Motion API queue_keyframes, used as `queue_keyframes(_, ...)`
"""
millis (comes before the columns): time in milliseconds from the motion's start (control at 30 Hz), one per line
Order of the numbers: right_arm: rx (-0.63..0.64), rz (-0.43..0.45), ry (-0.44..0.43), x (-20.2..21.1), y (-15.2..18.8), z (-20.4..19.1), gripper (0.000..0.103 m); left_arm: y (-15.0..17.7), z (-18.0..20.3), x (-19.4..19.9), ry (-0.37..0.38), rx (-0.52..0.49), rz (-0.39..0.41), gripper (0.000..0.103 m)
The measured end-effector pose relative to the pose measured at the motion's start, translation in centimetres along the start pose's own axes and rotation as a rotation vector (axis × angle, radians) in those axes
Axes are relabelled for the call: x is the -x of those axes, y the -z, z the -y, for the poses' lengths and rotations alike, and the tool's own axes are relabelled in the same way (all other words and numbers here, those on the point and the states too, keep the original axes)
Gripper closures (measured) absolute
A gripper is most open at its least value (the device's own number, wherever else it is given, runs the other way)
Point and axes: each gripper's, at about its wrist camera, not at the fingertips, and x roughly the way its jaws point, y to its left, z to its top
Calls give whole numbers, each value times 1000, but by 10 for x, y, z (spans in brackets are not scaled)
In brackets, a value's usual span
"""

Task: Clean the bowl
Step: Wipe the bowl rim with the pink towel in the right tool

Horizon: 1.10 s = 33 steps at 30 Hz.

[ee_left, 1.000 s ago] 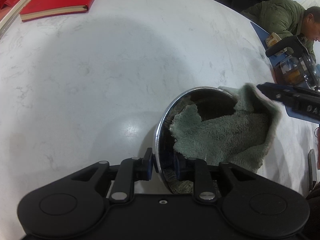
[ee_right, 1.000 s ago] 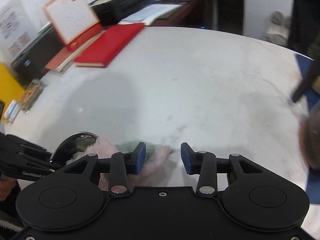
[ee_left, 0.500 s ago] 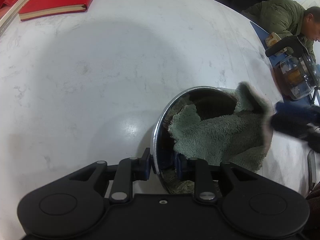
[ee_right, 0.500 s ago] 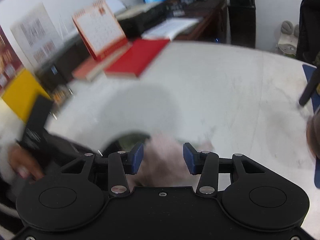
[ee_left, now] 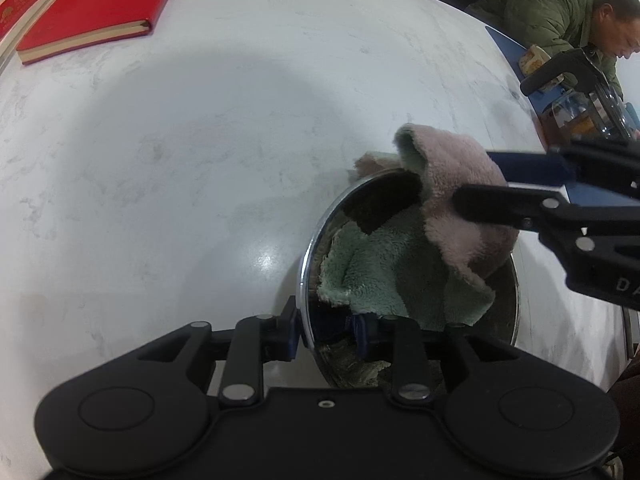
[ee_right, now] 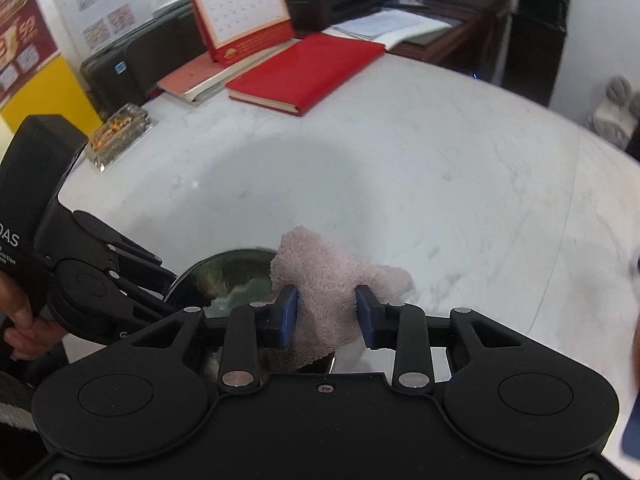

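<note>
A steel bowl (ee_left: 307, 276) lies tilted on the white marble table (ee_left: 180, 140), with a fluffy cloth (ee_left: 380, 276), green on one side and pink on the other, inside it. My left gripper (ee_left: 326, 336) straddles the near rim, one pad outside and one inside; its jaws are opening slightly while still on the rim. My right gripper (ee_right: 326, 316) reaches in from the right of the left wrist view. Its jaws are closing on a raised pink fold of the cloth (ee_right: 328, 280) above the bowl (ee_right: 228, 270).
A red notebook (ee_right: 304, 72) and a desk calendar (ee_right: 236, 8) lie at the table's far side, with a glass dish (ee_right: 120, 136) near its left edge. A glass kettle (ee_left: 580, 108) and a seated person in a green jacket (ee_left: 540, 12) are at the right.
My right gripper swung in over the bowl and took the cloth's edge, lifting it so the pink side folds over. The left gripper and bowl stayed in place.
</note>
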Motion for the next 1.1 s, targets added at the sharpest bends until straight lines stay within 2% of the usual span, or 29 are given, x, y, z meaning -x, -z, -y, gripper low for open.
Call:
queue_keyframes(233, 105, -2, -33, -5, -11, -3, 69, -3, 3, -4, 5, -17, -2, 76)
queue_keyframes(300, 99, -15, -61, -13, -14, -1, 69, -3, 3, -4, 5, -19, 0, 75)
queue_keyframes(333, 84, -20, -68, -16, -14, 1, 69, -3, 3, -4, 5, -19, 1, 75)
queue_keyframes(367, 68, -26, -76, -19, -14, 2, 75, -2, 3, -4, 3, -15, 6, 75)
queue_keyframes(433, -50, -25, -110, -23, -9, 14, 77, 0, 4, -3, -1, -4, 16, 76)
queue_keyframes(567, -238, 12, -90, -9, 15, 23, 84, 3, 2, -2, -5, 47, 41, 77)
queue_keyframes(700, -395, 16, -63, 7, 43, 25, 85, 1, 0, -2, 0, 74, 51, 77)
queue_keyframes(833, -382, 3, -29, 13, 48, 16, 85, -3, 3, -2, 0, 31, 45, 77)
queue_keyframes(967, -200, 0, 13, 1, 19, 5, 85, -4, 6, -3, -6, -15, 38, 77)
queue_keyframes(1100, -130, -2, -9, -11, 1, -1, 85, -4, 10, -3, -20, -30, 38, 76)
